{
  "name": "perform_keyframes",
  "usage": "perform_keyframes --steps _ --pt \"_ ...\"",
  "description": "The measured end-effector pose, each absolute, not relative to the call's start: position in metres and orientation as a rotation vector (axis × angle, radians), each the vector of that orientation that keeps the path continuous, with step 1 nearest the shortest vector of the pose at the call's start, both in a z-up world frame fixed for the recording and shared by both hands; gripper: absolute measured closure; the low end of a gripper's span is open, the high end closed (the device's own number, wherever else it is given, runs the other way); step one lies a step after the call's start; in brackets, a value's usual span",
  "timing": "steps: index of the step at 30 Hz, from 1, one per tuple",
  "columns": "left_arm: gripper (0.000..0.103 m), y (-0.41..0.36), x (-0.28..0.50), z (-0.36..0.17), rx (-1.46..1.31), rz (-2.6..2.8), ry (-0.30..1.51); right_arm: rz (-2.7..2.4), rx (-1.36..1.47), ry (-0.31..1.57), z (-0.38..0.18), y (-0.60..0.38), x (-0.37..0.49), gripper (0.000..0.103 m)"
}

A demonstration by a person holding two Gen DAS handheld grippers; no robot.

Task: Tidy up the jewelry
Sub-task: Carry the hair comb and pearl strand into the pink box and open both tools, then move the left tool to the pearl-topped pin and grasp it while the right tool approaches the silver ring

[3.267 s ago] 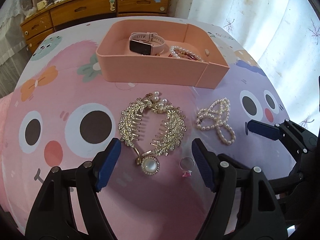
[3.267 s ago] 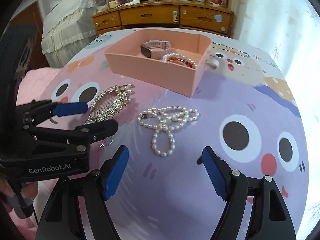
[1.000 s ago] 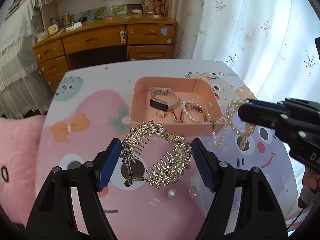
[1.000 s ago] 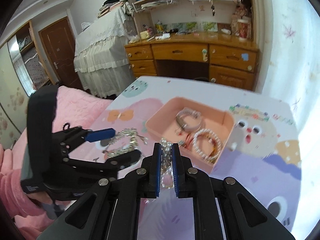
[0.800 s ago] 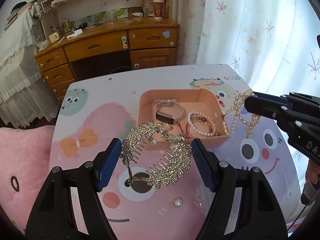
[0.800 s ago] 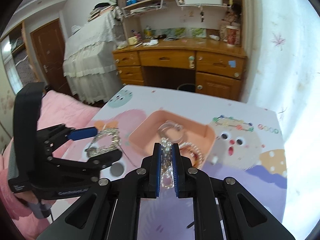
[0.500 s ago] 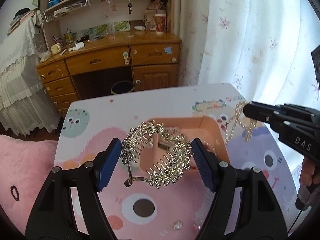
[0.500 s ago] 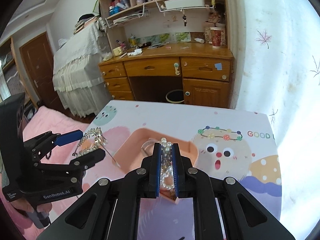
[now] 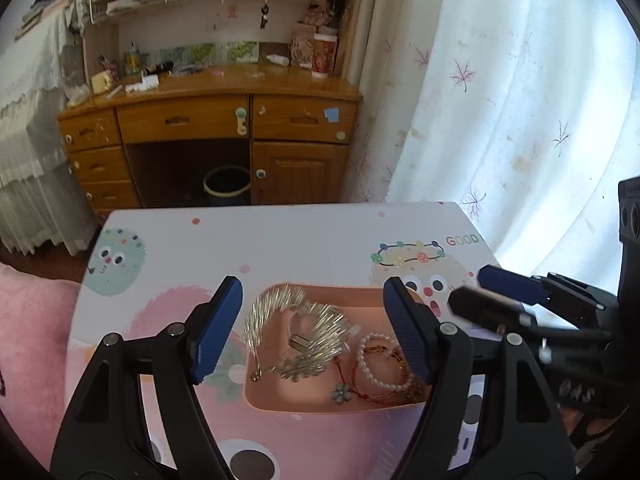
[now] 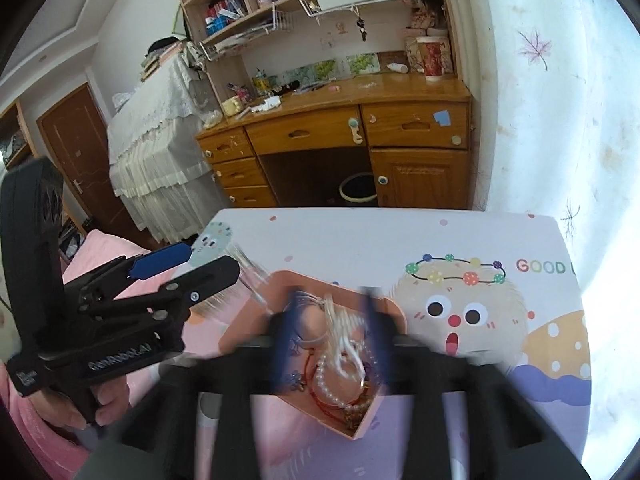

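Hovering over the pink tray [image 9: 320, 406], my left fingers [image 9: 316, 334] stand spread wide, and the gold hair comb [image 9: 296, 332] sits blurred between them, its teeth streaked, over the left half of the tray; neither blue pad [image 9: 216, 332] presses on it as far as I can tell. A pearl bracelet [image 9: 380, 364] lies in the right half of the tray with a red cord and a small flower charm [image 9: 341, 393] just beside it.

My right fingers [image 10: 332, 340] have just been opening and now stand apart, both blurred. The pearl necklace [image 10: 344, 344] shows as a white smear in the gap between them, above the tray [image 10: 320, 410], with neither finger gripping it. Under it the pearl bracelet [image 10: 332, 384] rests on the tray floor near the corner closest to me.

The tray sits on the desk [image 9: 304, 248], on a cartoon-printed cover, beside a yellow fuzzy face [image 10: 456, 312]. From the right camera I see the left gripper [image 10: 192, 266] held over the tray's left edge, my hand [image 10: 100, 400] wrapped on its handle.
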State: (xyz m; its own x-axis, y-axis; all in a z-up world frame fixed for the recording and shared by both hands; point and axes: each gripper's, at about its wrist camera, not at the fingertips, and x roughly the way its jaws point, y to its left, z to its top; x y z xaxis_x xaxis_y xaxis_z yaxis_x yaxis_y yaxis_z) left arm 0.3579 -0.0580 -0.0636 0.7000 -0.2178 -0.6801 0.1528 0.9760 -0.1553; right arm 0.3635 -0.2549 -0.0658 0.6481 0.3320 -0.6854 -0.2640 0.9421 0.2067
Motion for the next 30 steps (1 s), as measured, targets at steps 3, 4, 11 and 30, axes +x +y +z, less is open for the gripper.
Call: perform_keyframes --steps 3,4,11,30 --pt "0.030 -0.057 0.363 -0.068 -0.087 -0.194 0.791 0.333 0.125 0.804 -0.069 -0.257 0.364 0.033" --pt "0.030 -0.057 0.363 -0.069 -0.075 -0.188 0.794 0.325 0.131 0.812 -0.071 -0.259 0.365 0.033" --pt "0.029 -0.045 0.348 -0.081 -0.065 -0.171 0.843 0.252 0.181 0.870 -0.080 -0.277 0.361 0.027" --pt "0.030 -0.021 0.229 -0.137 -0.092 -0.225 0.978 0.185 0.671 1.364 -0.165 -0.287 0.290 0.022"
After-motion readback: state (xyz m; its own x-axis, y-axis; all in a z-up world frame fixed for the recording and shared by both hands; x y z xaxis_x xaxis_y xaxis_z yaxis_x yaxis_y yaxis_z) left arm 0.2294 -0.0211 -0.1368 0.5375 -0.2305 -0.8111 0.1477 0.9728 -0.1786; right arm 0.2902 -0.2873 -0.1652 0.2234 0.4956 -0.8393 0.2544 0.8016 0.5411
